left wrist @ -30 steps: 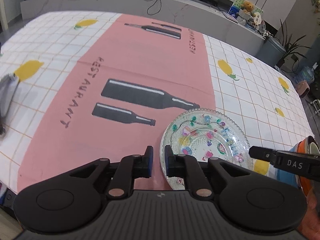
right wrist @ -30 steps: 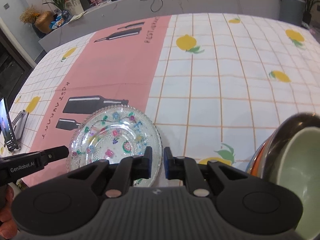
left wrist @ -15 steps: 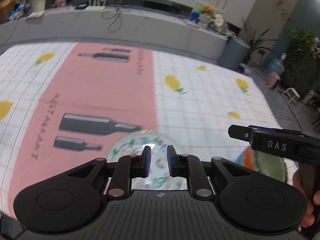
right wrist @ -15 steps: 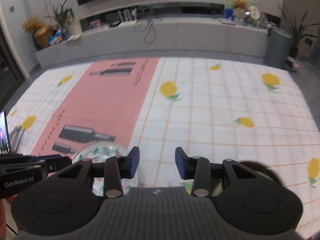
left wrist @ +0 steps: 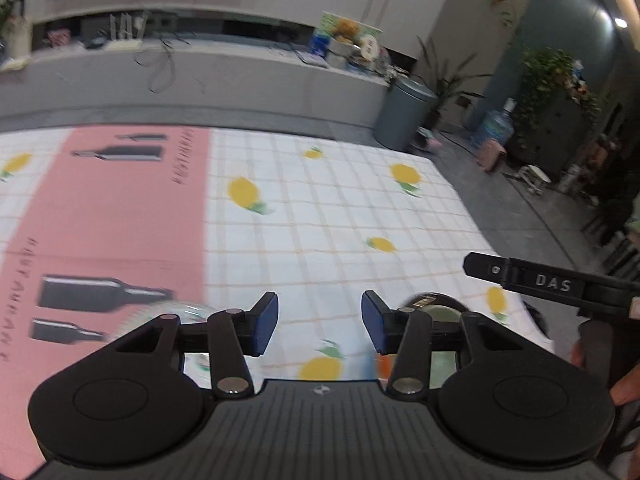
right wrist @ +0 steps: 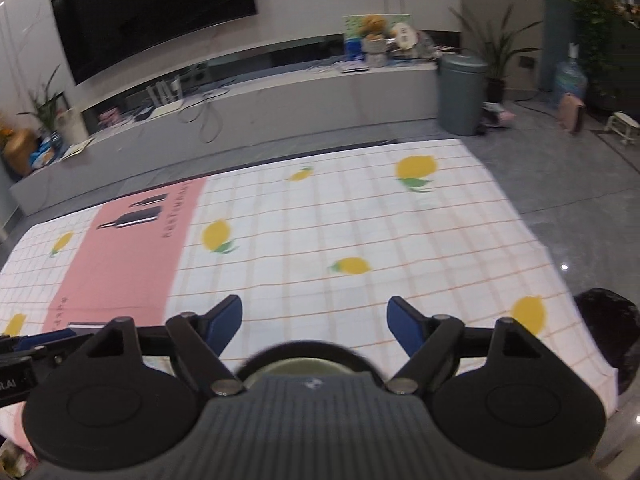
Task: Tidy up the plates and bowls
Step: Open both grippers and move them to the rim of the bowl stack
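1. The glass plate [left wrist: 160,312] lies on the pink strip of the tablecloth [left wrist: 320,220], at the near left and mostly hidden behind the left gripper [left wrist: 319,322]; it looks set down flat, and what is on it cannot be told.
2. The left gripper's jaws are opening with nothing between them, only cloth.
3. The bowl [right wrist: 304,364] sits just below the right gripper [right wrist: 315,322], whose jaws are opening, empty; its pale green inside seems to hold nothing.

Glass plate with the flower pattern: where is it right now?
In the left wrist view the glass plate lies at lower left on the pink strip, mostly hidden behind the left gripper, just right of the printed bottles.
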